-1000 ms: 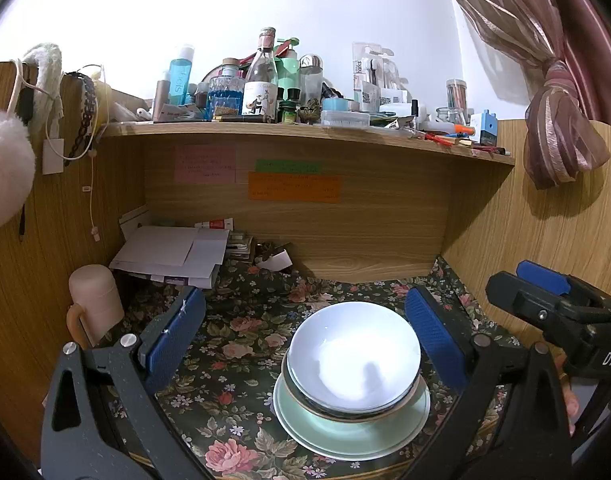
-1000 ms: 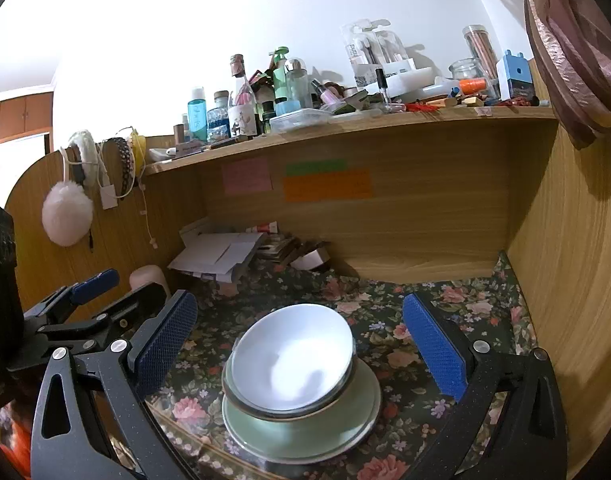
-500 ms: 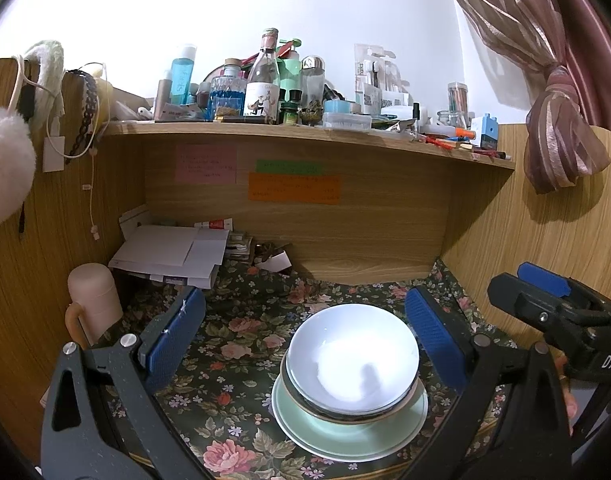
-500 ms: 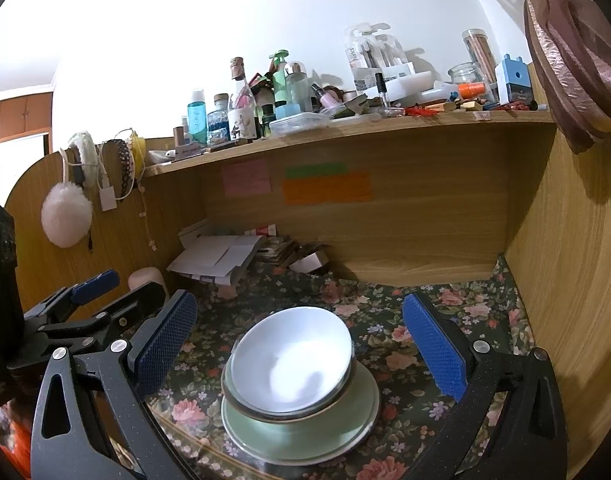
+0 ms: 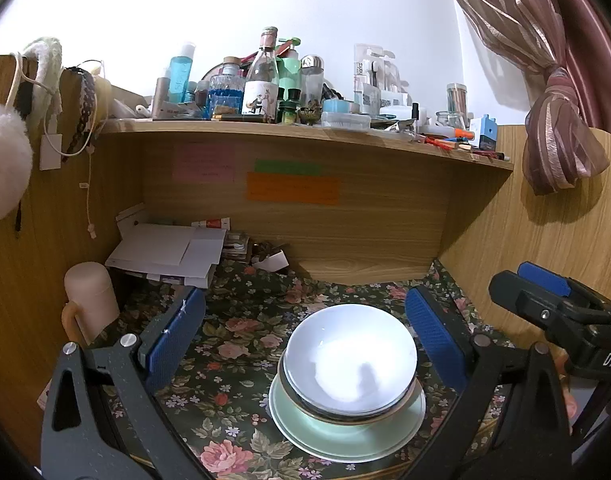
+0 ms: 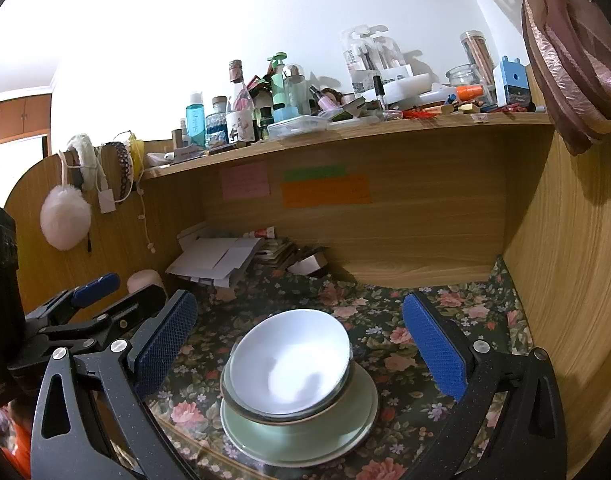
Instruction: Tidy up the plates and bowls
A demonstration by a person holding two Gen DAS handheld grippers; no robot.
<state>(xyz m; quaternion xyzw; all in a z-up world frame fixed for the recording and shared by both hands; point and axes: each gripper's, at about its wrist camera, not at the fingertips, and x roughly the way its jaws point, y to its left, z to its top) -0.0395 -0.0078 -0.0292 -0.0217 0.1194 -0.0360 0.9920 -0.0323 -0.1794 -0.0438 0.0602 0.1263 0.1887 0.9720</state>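
A white bowl (image 5: 349,364) sits nested in a darker-rimmed bowl on a pale green plate (image 5: 345,436), one stack on the floral desk mat. The right wrist view shows the same bowl (image 6: 289,364) and plate (image 6: 301,436). My left gripper (image 5: 305,344) is open and empty, its blue pads either side of the stack, held back from it. My right gripper (image 6: 301,344) is open and empty, also framing the stack without touching. Each gripper shows at the edge of the other's view.
A pink mug (image 5: 91,300) stands at the left wall beside a pile of papers and boxes (image 5: 169,252). Wooden walls close in the desk on three sides. A cluttered shelf (image 5: 305,136) of bottles hangs overhead. A curtain (image 5: 553,120) hangs at the right.
Both views have shifted very slightly; the stack sits a touch lower in the frames. Both grippers stay open and empty. The dishes have not moved.
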